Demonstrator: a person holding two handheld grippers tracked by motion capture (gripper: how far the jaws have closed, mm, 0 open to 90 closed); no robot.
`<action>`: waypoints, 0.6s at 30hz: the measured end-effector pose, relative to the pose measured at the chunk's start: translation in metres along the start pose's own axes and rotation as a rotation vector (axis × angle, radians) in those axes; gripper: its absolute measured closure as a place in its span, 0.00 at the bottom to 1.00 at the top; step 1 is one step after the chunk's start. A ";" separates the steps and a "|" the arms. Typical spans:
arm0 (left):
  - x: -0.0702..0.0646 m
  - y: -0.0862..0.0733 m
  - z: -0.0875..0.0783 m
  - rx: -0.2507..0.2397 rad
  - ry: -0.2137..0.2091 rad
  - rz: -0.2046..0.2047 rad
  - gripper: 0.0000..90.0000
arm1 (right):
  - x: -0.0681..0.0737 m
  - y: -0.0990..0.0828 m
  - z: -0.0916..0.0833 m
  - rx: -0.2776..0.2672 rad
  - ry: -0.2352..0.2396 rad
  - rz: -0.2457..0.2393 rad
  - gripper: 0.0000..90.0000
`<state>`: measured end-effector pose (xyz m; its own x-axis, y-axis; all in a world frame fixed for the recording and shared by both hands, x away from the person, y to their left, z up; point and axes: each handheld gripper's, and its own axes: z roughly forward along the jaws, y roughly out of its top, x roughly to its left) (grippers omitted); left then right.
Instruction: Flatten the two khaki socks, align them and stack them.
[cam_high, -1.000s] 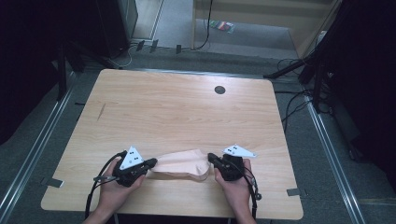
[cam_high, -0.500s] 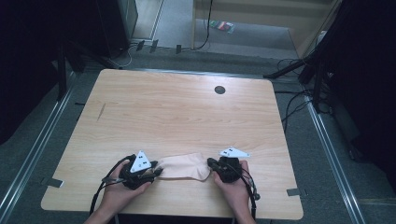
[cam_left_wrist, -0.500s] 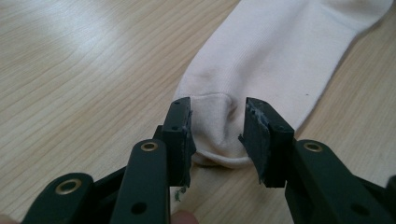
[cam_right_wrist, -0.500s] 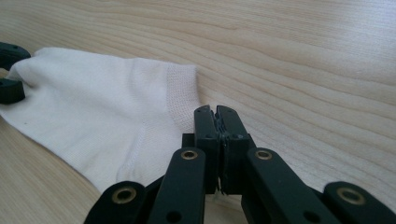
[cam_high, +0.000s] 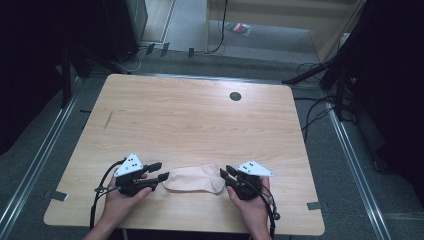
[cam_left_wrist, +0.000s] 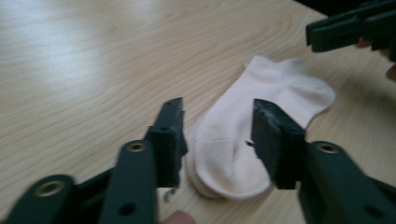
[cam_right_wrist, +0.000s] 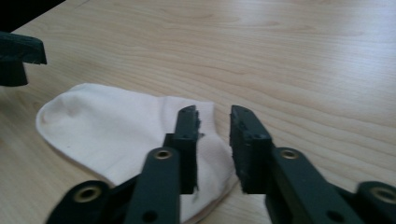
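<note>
A pale pink ankle sock (cam_high: 194, 178) lies flat, folded double, on the wooden table (cam_high: 200, 125) near its front edge. My left gripper (cam_high: 159, 171) sits at the sock's left end and my right gripper (cam_high: 227, 172) at its right end, each held in a hand. Both pairs of jaws have just been opening. In the left gripper view the jaws of the left gripper (cam_left_wrist: 217, 109) stand apart on either side of the sock (cam_left_wrist: 280, 88) without pressing it. In the right gripper view the right gripper (cam_right_wrist: 213, 114) shows a narrower gap over the edge of the sock (cam_right_wrist: 107, 130), and its pads are off the cloth.
A dark round hole (cam_high: 235, 96) sits in the far part of the tabletop, and a short dark mark (cam_high: 108, 119) at its left. Cables and dark stands crowd the floor around the table. The front edge runs just below both hands.
A second ago both grippers were shut on the sock's ends, holding it stretched between them. Both have let go, and the sock now rests flat on the table.
</note>
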<state>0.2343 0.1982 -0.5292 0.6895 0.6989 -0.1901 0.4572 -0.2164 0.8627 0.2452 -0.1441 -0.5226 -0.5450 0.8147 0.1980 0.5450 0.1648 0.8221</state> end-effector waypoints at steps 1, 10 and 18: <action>-0.002 -0.001 0.004 0.020 -0.004 0.011 0.70 | 0.001 -0.001 0.001 0.007 0.014 0.002 0.87; -0.010 -0.010 0.031 0.189 0.074 0.073 0.72 | 0.004 -0.013 0.021 0.165 0.001 -0.011 0.95; -0.005 -0.011 0.025 0.109 0.007 0.045 0.54 | 0.002 -0.013 0.018 0.131 0.020 0.006 0.80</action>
<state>0.2396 0.1802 -0.5494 0.7071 0.6912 -0.1489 0.4842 -0.3199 0.8143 0.2484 -0.1344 -0.5431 -0.5536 0.8047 0.2146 0.6261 0.2322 0.7444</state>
